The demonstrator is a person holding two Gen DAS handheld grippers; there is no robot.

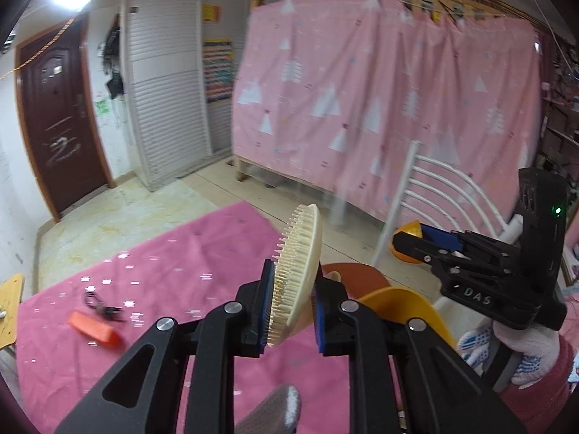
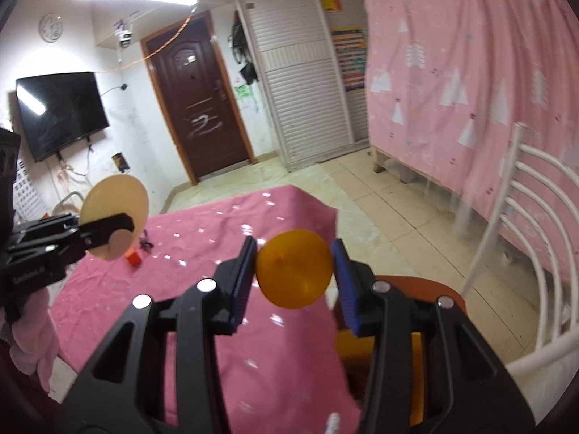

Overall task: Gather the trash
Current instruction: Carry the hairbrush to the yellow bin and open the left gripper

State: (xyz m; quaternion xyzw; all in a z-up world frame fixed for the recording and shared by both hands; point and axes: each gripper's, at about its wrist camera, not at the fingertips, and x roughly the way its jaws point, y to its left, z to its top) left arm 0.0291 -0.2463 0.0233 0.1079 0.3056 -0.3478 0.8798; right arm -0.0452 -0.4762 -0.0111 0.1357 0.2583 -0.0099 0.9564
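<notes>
My left gripper (image 1: pixel 291 316) is shut on a cream round brush head (image 1: pixel 298 275) with many bristles, held up over the pink tablecloth (image 1: pixel 163 282). It also shows in the right wrist view (image 2: pixel 115 213) at the left. My right gripper (image 2: pixel 295 276) is shut on an orange ball-like piece (image 2: pixel 294 268), held above the table's right edge; it also shows in the left wrist view (image 1: pixel 409 240). An orange wedge (image 1: pixel 94 328) and a small black tangled item (image 1: pixel 101 305) lie on the cloth at the left.
A yellow bin rim (image 1: pixel 405 307) sits beside the table, next to a red-brown chair seat (image 1: pixel 358 276). A white metal chair back (image 2: pixel 524 224) stands on the right. A pink curtained bed frame (image 1: pixel 380 101), a white louvred wardrobe (image 1: pixel 170 83) and a brown door (image 2: pixel 201 97) line the walls.
</notes>
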